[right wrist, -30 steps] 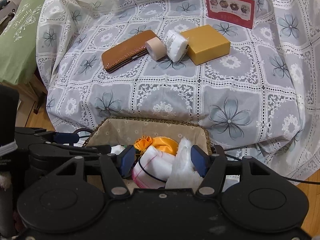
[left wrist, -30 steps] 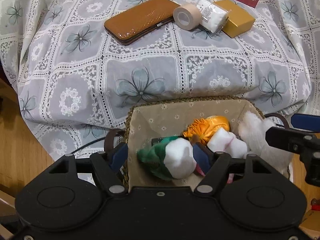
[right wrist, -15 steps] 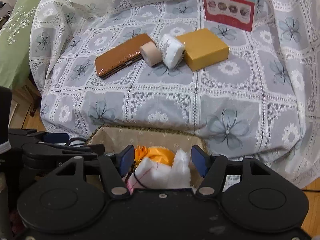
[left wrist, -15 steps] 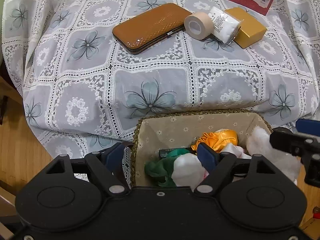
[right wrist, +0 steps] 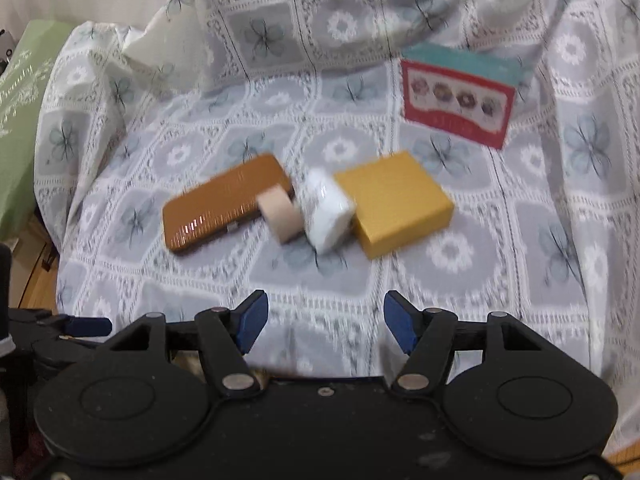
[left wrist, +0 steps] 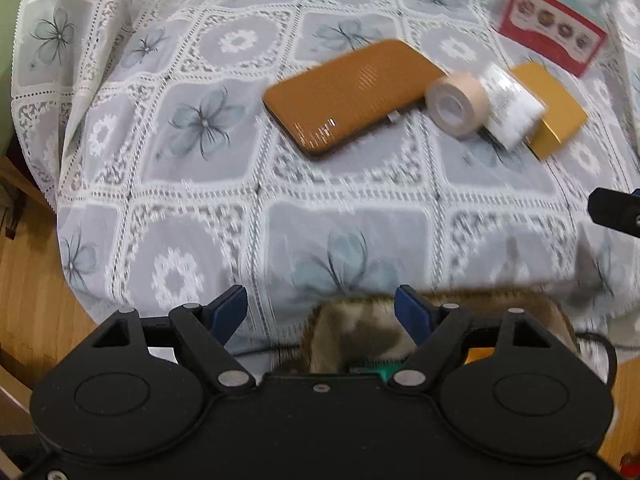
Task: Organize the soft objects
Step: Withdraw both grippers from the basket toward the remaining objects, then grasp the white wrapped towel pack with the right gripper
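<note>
My left gripper (left wrist: 320,312) is open and empty above the near edge of the cloth-covered table. The woven basket (left wrist: 360,320) of soft things sits just below it; only its lined rim and a bit of green cloth (left wrist: 384,368) show. My right gripper (right wrist: 322,322) is open and empty, raised over the table. A white wrapped roll (left wrist: 510,108) (right wrist: 326,212) lies between a beige tape roll (left wrist: 456,106) (right wrist: 280,216) and a yellow box (left wrist: 554,124) (right wrist: 396,204). The right gripper's tip shows at the left view's right edge (left wrist: 616,212).
A brown case (left wrist: 352,96) (right wrist: 228,204) lies left of the tape roll. A red and teal box (left wrist: 554,38) (right wrist: 460,96) stands at the back. The lace flower tablecloth (left wrist: 200,184) drapes to the wooden floor (left wrist: 28,280). A green cushion (right wrist: 20,120) lies at the left.
Both grippers have risen and moved forward away from the basket. The soft things in the basket have dropped out of sight below them. Both views are blurred by motion.
</note>
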{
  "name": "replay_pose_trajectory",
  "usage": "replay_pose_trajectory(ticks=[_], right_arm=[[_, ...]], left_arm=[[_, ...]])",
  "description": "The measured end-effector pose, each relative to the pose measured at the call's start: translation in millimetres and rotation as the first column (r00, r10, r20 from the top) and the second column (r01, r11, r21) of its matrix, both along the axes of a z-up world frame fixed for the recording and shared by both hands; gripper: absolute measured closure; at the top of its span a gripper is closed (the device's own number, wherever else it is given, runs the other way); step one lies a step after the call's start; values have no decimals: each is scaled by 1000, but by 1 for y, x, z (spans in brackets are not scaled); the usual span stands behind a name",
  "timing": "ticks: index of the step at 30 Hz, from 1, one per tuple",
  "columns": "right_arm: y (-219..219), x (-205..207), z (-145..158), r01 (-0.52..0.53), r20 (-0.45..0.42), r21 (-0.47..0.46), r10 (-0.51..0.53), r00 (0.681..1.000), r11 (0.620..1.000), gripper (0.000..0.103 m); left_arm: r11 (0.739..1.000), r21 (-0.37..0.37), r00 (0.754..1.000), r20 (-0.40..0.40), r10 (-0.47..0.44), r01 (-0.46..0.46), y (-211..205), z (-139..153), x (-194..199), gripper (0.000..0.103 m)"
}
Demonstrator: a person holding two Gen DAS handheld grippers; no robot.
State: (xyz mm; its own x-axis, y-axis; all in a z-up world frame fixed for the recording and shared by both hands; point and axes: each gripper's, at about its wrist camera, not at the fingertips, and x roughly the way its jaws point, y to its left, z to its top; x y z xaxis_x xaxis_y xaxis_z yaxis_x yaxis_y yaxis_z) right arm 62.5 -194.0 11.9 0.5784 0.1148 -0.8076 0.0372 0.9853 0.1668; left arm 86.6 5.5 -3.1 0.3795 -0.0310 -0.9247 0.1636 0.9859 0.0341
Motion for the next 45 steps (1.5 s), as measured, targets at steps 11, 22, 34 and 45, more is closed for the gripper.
replay_pose_trajectory(ticks=[11, 22, 34, 45], right_arm=[[15, 57, -6, -58, 82, -34, 61, 995, 998, 39], [39, 78, -6, -153, 147, 19, 148, 978, 988, 38], [64, 97, -31, -203, 50, 114, 198, 979, 973, 38], [49, 105, -32, -106, 51, 30, 105, 993, 994, 36]], left_arm=[[995, 17, 995, 27, 95, -95, 11, -14, 48, 24], [992, -7, 991, 19, 129, -129, 20, -18, 49, 18], [979, 23, 979, 50, 199, -200, 50, -7, 31, 18], [981, -2, 980, 31, 194, -195, 46, -12, 26, 18]])
